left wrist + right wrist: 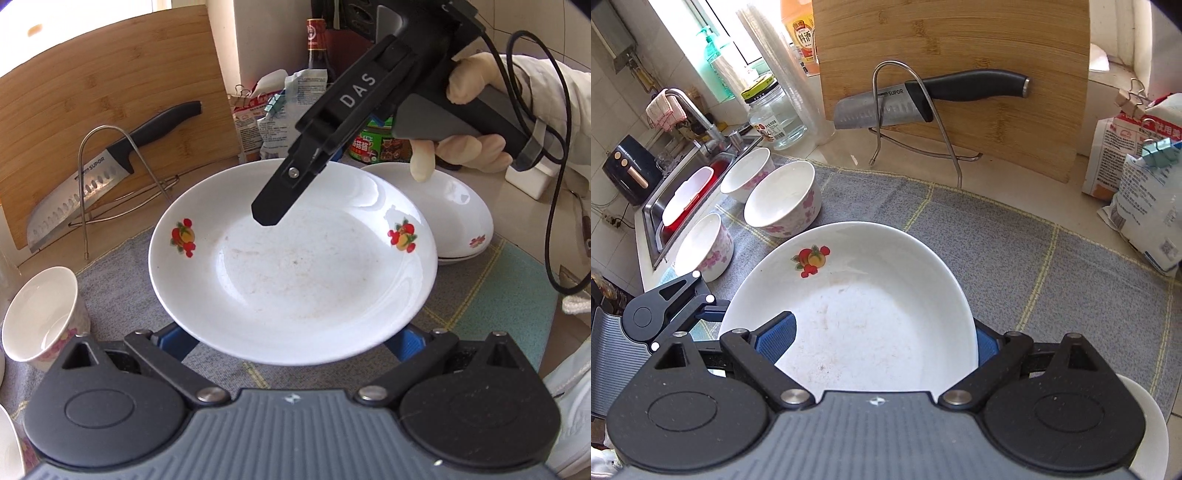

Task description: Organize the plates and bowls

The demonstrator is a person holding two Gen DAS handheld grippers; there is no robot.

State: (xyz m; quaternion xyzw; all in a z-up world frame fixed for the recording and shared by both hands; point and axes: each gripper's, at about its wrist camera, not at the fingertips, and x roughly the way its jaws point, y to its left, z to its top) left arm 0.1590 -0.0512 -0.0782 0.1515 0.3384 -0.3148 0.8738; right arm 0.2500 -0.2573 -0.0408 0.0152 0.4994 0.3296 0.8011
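Left wrist view: I see a white plate (295, 280) with little fruit pictures right in front of my left gripper (291, 339). The plate lies across both blue pads (177, 341) and hides their tips. I cannot tell if this tool is squeezing the plate or just sitting under it.

My right gripper (266, 218) comes in from the far right, held by a gloved hand (469, 122). Its black tip hangs over the far part of the plate. Behind the plate, to the right, sits a stack of white dishes (465, 210). A flowered bowl (40, 306) stands close on my left. Far ahead on the left, a knife (92, 177) leans in a wire stand (110, 173) against a wooden cutting board (110, 74).

In the right wrist view, the same plate is tilted and fills the space between the right tool's fingers. The fingers stand wide apart. One pad is over the inside of the plate and the other is just outside its rim. I cannot tell if they press on it. Three flowered bowls (783, 199) sit ahead to the left on the gray cloth (1034, 258).
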